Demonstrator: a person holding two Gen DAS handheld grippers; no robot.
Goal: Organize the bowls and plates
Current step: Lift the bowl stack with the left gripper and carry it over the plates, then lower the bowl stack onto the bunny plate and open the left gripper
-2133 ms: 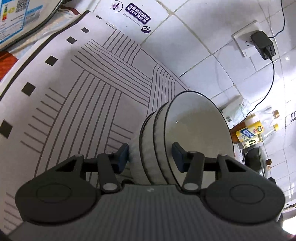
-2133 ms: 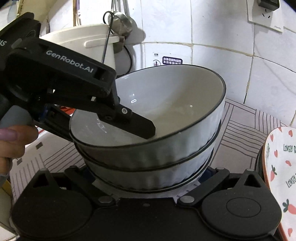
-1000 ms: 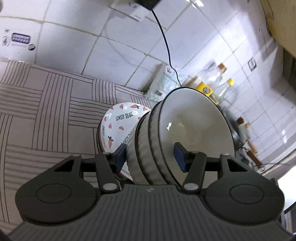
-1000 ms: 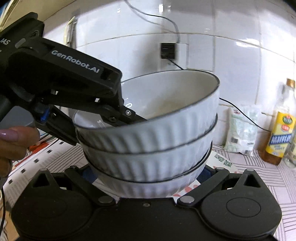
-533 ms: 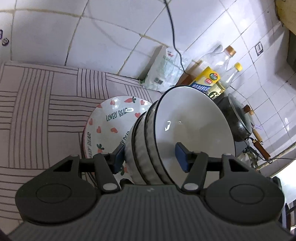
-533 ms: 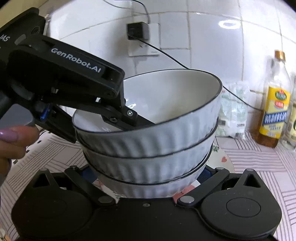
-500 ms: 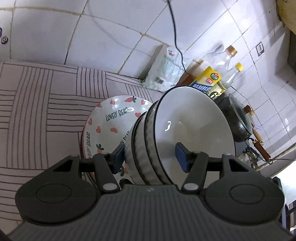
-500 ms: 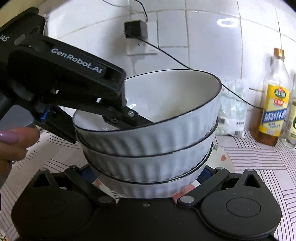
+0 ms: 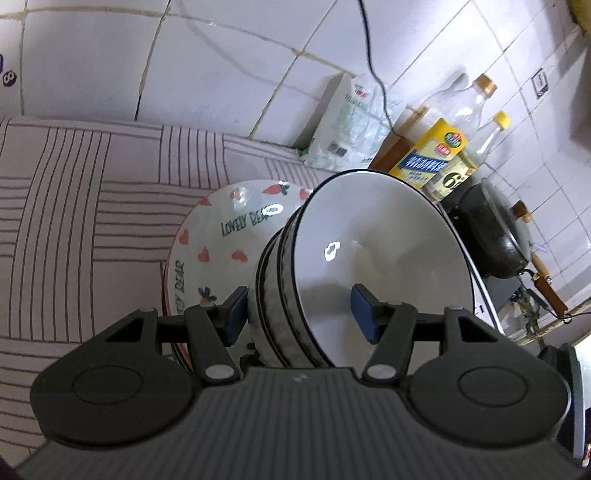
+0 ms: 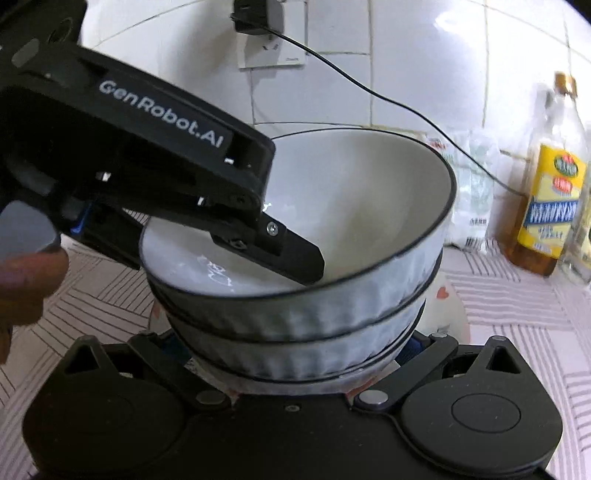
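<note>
A stack of three white ribbed bowls (image 9: 369, 251) with black rims hangs tilted just over a strawberry-print plate (image 9: 221, 236) on the striped counter cloth. My left gripper (image 9: 299, 314) is shut on the stack's near wall, one pad outside and one inside the top bowl. In the right wrist view its inner finger (image 10: 295, 254) lies inside the top bowl (image 10: 369, 192). My right gripper (image 10: 291, 350) is shut on the lowest bowl's base, its fingertips mostly hidden under the stack. I cannot tell whether the stack touches the plate (image 10: 448, 295).
Oil bottles (image 9: 428, 162), a white bag (image 9: 347, 122) and a black wok (image 9: 495, 236) crowd the wall at the right. A charger (image 10: 258, 18) sits in the wall socket, its cord trailing down. A person's fingers (image 10: 29, 280) show at the left. Striped cloth (image 9: 74, 206) spreads leftward.
Both grippers carried the bowl stack rightward along the counter and down over the strawberry plate. The plate now shows larger and closer beneath the stack.
</note>
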